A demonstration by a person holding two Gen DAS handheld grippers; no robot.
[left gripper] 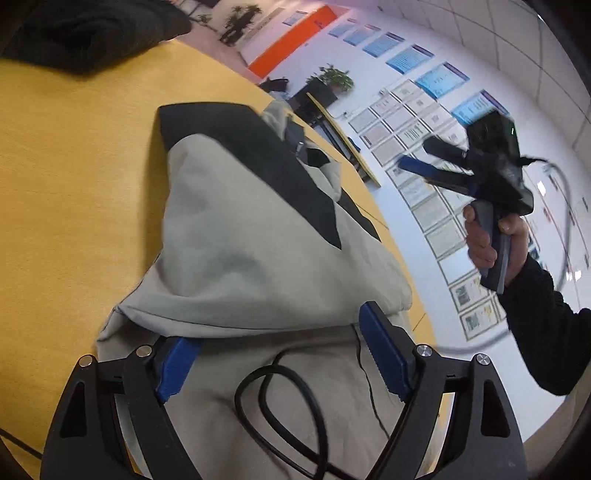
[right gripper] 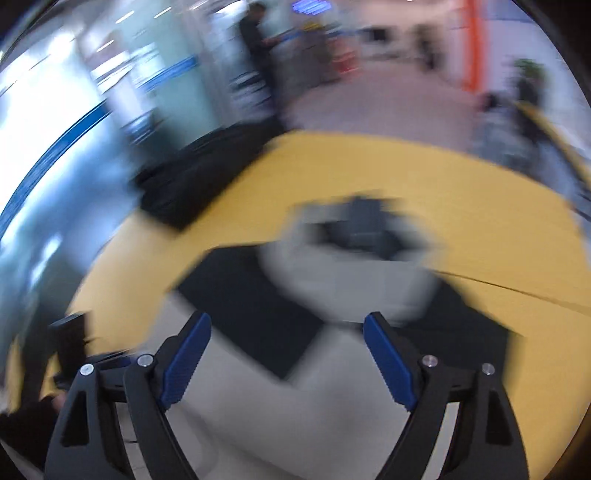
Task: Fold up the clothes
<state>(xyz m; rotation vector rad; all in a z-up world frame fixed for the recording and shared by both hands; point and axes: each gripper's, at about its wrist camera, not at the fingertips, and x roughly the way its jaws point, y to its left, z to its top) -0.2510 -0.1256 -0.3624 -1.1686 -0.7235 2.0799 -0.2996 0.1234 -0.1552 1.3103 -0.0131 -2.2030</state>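
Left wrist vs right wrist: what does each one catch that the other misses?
Left wrist only: the right gripper held up in a hand off the table's edge, a black cable looped on the cloth, and wall posters.

Right wrist only: a blurred person standing in the background; heavy motion blur.

Both: the grey-and-black garment on the yellow table, a dark cloth pile at the far corner, and open blue-padded fingers holding nothing.

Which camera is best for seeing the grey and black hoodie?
The left wrist view: the hoodie is sharp there, folded over on the yellow table, its black stripe clear. The right wrist view shows it only as a blurred grey and black shape.
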